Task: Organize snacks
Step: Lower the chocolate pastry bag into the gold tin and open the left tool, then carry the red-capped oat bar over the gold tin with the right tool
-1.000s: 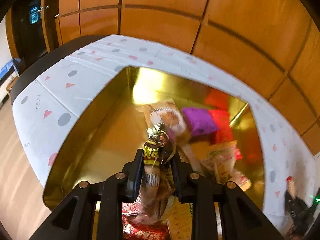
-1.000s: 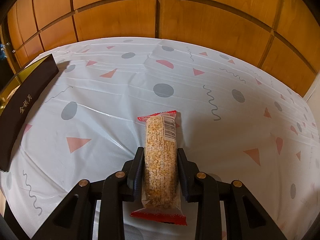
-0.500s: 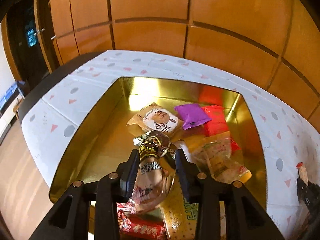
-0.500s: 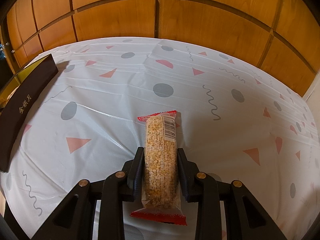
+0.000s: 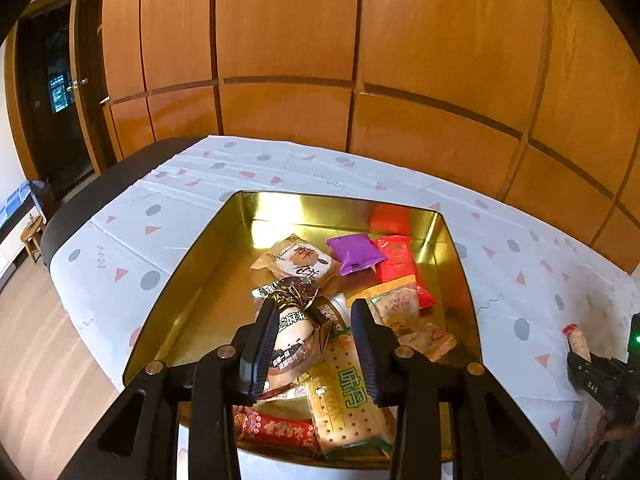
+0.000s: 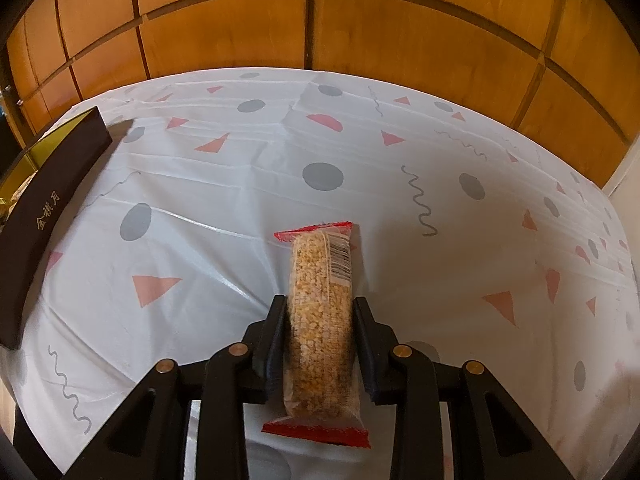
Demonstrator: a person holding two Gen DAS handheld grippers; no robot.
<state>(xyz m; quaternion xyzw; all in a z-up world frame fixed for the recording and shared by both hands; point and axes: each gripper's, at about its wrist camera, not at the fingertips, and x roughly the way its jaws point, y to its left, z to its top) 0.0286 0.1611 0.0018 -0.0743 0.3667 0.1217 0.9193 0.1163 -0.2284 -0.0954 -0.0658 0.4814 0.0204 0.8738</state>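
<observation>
Between your left gripper's fingers a brown, foil-topped snack packet leans on the left pad; a clear gap separates it from the right pad, so nothing squeezes it. Those jaws have just been opening, and they now stand partly apart over the near end of the gold tin. The packet lies on the heap of snacks inside the tin: a green-lettered cracker pack and a red floral wrapper at the near wall, a round pastry in a tan wrapper, a purple sachet and a red pack further in, and a clear yellow-edged bag at the right. The tin's left half shows bare gold floor.

Your right gripper has its jaws nearly together, pressing both sides of a clear, red-ended bar of puffed grain, which points away from you above the cloth. From there the tin's dark outer wall, with gold lettering, shows at the far left.

Under both lies a white tablecloth printed with grey dots, coral triangles and squiggles, creased in fold lines. It covers a dark table whose bare rounded end shows beyond the tin. Orange-brown wood panelling backs the table; at the left are a dark doorway, pale wood flooring and a small wooden stool.
</observation>
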